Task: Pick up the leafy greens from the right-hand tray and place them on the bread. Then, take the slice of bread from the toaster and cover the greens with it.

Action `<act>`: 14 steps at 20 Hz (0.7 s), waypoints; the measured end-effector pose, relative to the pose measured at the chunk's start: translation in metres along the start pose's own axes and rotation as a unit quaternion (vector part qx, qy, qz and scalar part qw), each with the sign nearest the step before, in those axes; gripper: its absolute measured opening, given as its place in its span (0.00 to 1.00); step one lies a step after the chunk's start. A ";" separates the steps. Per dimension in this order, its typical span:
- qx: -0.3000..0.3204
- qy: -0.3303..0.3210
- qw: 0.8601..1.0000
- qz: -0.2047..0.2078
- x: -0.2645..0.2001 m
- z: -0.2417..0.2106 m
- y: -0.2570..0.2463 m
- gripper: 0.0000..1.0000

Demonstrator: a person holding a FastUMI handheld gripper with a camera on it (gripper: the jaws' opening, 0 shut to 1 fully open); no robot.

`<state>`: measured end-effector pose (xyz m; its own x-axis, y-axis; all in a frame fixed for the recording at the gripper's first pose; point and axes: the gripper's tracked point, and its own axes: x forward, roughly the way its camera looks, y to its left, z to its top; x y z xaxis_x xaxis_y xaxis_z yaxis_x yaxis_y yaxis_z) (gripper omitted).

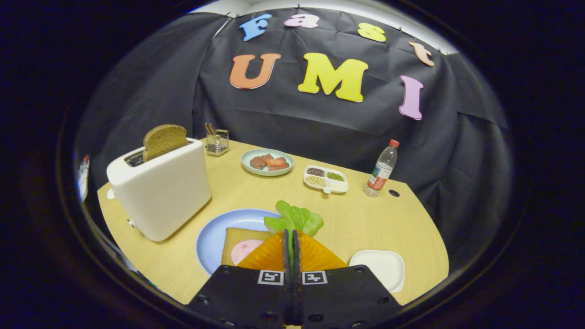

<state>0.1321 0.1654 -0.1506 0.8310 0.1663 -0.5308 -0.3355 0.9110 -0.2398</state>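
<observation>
Gripper view shows the ruffled green lettuce leaf (295,218) pinched between the closed fingers of the hand-held gripper (291,237), hanging just over the near edge of the round pale-blue plate (210,237). On that plate lies a square tan bread slice (235,240) topped with a pink ham round (244,249). To do this well, I judge the leaf should travel toward the bread's middle before release. Left of the plate stands the white toaster (160,192) holding a brown bread slice (164,139); right of it sits an empty white square tray (379,267), with bare wooden table (365,224) beyond.
</observation>
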 end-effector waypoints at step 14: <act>-0.031 0.039 0.998 0.033 0.016 -0.012 0.069 0.05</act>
<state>0.1170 0.2263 -0.1856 0.7704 0.1935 -0.6075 -0.4171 0.8736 -0.2507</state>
